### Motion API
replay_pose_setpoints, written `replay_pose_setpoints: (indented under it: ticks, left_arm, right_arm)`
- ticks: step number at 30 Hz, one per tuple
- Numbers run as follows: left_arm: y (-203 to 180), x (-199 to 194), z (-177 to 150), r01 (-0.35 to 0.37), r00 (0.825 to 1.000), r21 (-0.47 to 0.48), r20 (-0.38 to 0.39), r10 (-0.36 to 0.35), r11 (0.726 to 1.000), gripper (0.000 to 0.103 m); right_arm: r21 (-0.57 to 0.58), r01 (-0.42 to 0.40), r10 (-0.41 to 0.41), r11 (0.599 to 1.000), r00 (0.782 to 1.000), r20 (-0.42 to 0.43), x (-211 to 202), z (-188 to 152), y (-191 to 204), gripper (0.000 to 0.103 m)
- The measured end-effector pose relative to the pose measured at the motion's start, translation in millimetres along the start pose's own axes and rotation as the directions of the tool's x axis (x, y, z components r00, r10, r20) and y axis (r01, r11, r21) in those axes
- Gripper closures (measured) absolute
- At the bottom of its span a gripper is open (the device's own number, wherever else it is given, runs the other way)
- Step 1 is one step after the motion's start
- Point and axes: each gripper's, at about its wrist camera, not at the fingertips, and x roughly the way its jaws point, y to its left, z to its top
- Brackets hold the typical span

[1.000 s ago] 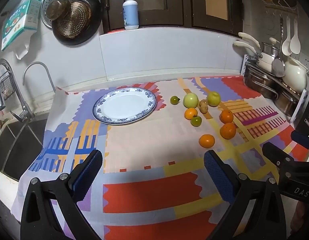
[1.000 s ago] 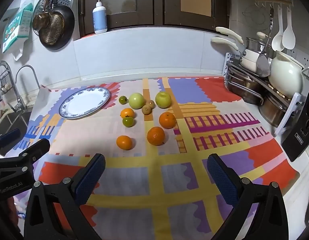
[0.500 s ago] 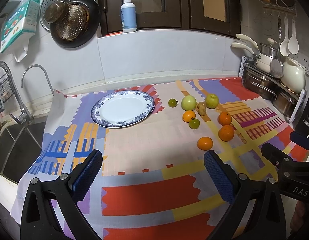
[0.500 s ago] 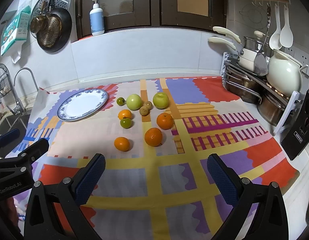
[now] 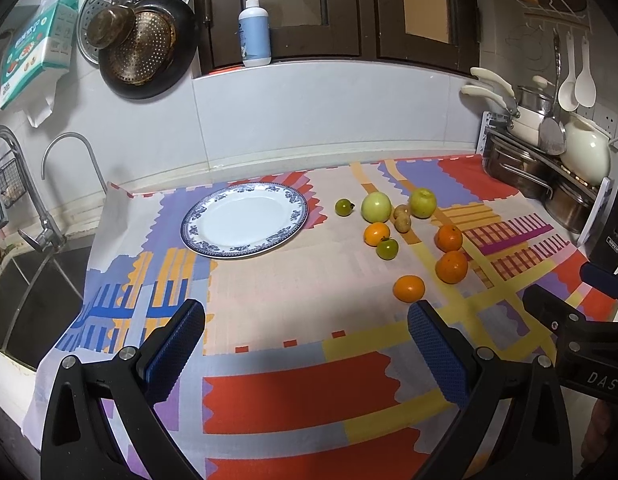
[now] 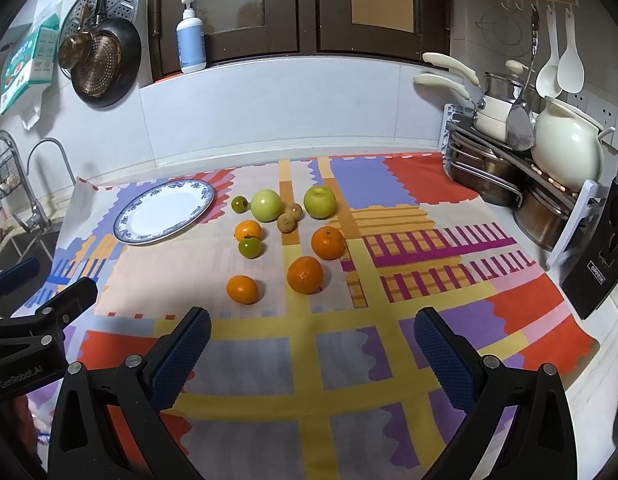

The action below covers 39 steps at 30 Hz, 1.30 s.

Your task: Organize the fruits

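A white plate with a blue rim (image 5: pixel 245 220) (image 6: pixel 165 211) lies empty at the back left of the patterned cloth. To its right sits a loose cluster of fruit: two pale green apples (image 6: pixel 265 205) (image 6: pixel 319 201), several oranges (image 6: pixel 305 274) (image 6: pixel 328 242) (image 6: pixel 242 289), small green fruits (image 6: pixel 249 247) and two brown ones (image 6: pixel 286 224). My left gripper (image 5: pixel 305 354) hovers open above the cloth's near side, nothing between its blue pads. My right gripper (image 6: pixel 311 360) is open too, short of the nearest orange (image 5: pixel 408 288).
A sink and taps (image 5: pixel 33 216) border the cloth on the left. A rack of steel pots and a white kettle (image 6: pixel 565 152) stands at the right, with a dark box (image 6: pixel 597 264) near it. Pans (image 5: pixel 145 52) hang on the wall.
Both views have pulled back and tilted up slightly, so the plate and fruit sit a little smaller and higher. Neither gripper's jaws changed; nothing on the cloth moved.
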Motion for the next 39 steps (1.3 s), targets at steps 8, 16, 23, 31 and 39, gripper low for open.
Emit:
replay_pose_setpoints:
  ticks: [8, 16, 23, 31, 39]
  left_arm:
    - [0, 0, 2, 0.006, 1.000, 0.003, 0.005, -0.006, 1.000, 0.000]
    - [-1, 0, 3, 0.006, 1.000, 0.007, 0.011, -0.006, 1.000, 0.000]
    - [-3, 0, 3, 0.006, 1.000, 0.009, 0.013, -0.007, 1.000, 0.000]
    - [-6, 1, 3, 0.007, 1.000, 0.013, 0.013, -0.007, 1.000, 0.000]
    - [-12, 3, 1, 0.009, 1.000, 0.019, 0.011, -0.009, 1.000, 0.000]
  right_arm:
    - [0.002, -0.001, 0.001, 1.000, 1.000, 0.001, 1, 0, -1, 0.001]
    - [0.005, 0.001, -0.001, 1.000, 1.000, 0.000, 1, 1, -1, 0.001]
    - [0.006, 0.000, 0.000, 1.000, 1.000, 0.000, 2, 1, -2, 0.001]
    - [0.010, -0.001, 0.001, 1.000, 1.000, -0.003, 2, 1, -2, 0.001]
    - [0.018, 0.000, 0.000, 1.000, 1.000, -0.011, 6, 0, -3, 0.001]
